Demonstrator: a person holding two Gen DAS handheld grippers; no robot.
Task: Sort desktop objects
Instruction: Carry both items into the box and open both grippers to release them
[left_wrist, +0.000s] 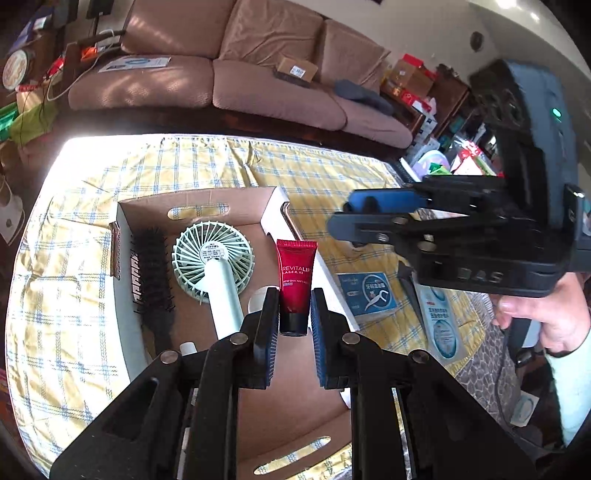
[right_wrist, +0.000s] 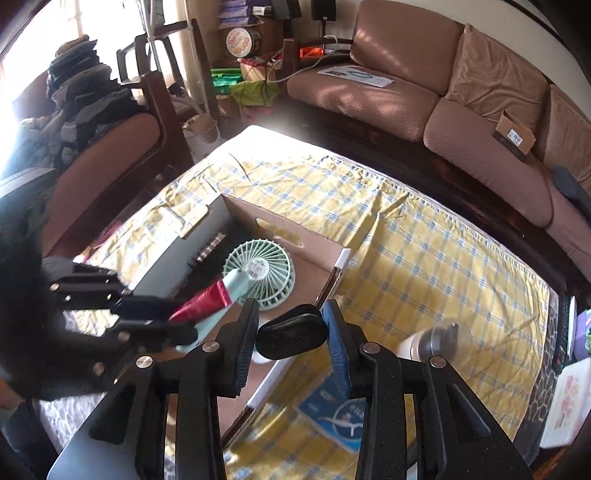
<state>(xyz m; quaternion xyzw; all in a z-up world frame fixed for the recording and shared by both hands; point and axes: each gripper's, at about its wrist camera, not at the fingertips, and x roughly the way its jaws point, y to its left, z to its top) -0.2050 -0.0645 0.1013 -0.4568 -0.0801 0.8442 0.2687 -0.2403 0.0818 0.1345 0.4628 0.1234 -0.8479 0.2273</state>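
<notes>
Your left gripper (left_wrist: 294, 314) is pinching the red cream tube (left_wrist: 295, 280) near its black cap, over the cardboard box (left_wrist: 236, 206). It's light and squishy, so squeeze gently at that stiff end. Your right gripper (right_wrist: 290, 332) clamps a small black oval thing (right_wrist: 291, 334), hard-looking.

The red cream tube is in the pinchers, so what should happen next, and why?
Probably lower the red tube and open the left gripper: it hangs over the cardboard box, where the mint handheld fan and black hairbrush already lie.
</notes>
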